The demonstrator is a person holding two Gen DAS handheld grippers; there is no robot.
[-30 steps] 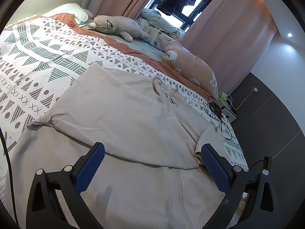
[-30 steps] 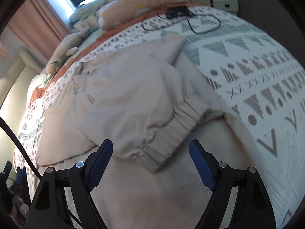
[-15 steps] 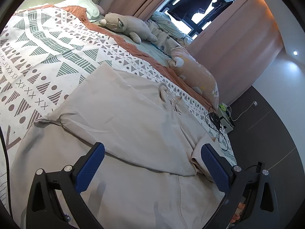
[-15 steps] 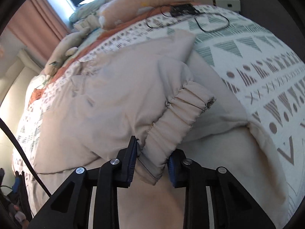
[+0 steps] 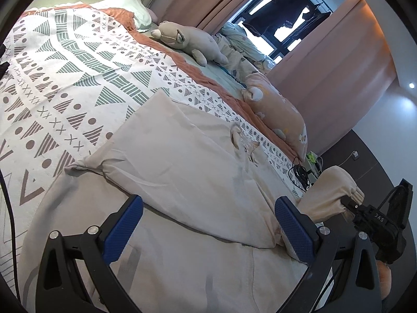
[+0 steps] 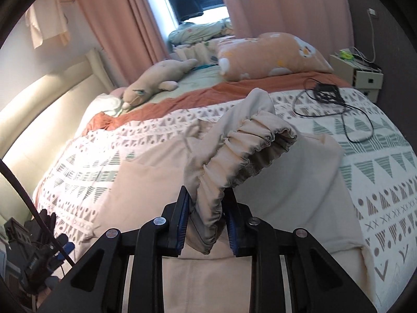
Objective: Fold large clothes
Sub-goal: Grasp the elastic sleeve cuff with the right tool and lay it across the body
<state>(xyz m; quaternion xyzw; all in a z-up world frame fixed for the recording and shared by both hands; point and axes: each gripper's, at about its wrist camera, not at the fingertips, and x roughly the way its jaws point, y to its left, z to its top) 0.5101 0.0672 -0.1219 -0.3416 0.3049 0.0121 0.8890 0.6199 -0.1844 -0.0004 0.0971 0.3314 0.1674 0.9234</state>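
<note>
Clamped on the elastic cuff (image 6: 250,151) of the beige jacket (image 5: 182,172), our right gripper (image 6: 206,221) held that sleeve raised off the patterned bedspread (image 5: 65,73); our left gripper (image 5: 208,224) hung open over the jacket's body, gripping nothing. We judged the far sleeve already folded across, this sleeve and the lower half remaining
</note>
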